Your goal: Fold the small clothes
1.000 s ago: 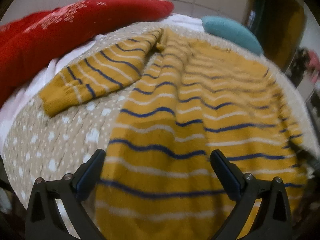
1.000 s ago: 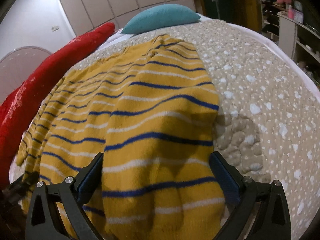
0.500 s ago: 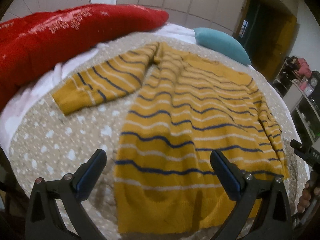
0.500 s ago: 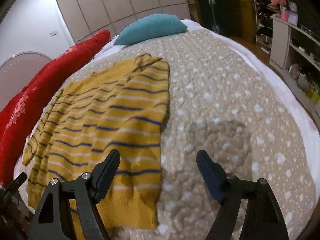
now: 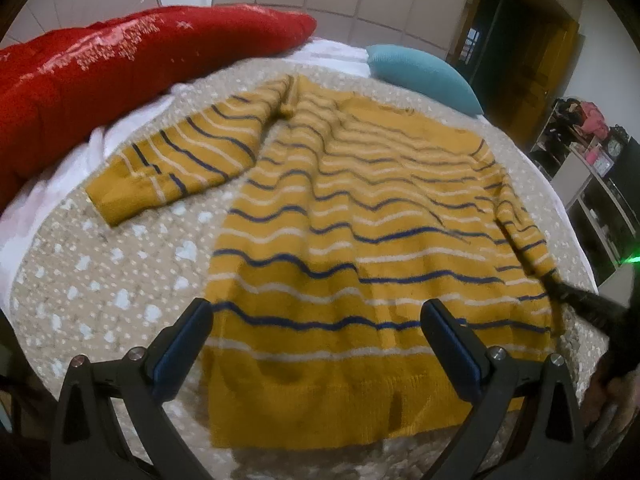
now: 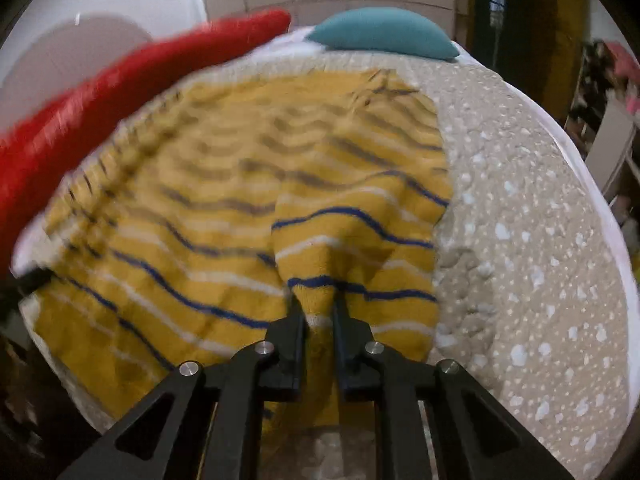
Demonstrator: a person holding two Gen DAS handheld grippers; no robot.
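Where the beige spotted quilt (image 5: 100, 280) covers the bed, every other item rests on it. Red bolster (image 5: 120, 60): long, far left edge. Yellow striped sweater (image 5: 360, 220): flat on the quilt's middle, hem near, neckline far; its left sleeve (image 5: 172, 168) spread out to the left, its right sleeve (image 6: 360, 240) along the body's right edge and drawn up into a peak. Teal pillow (image 5: 424, 76): far end, beyond the neckline. Left gripper (image 5: 318, 344): jaws spread wide above the hem, nothing between them, not touching the knit. Right gripper (image 6: 319, 312): jaws pinched nearly together, clamped on a fold of the right sleeve near its cuff. Shelving (image 5: 600, 184): far right, contents indistinct.
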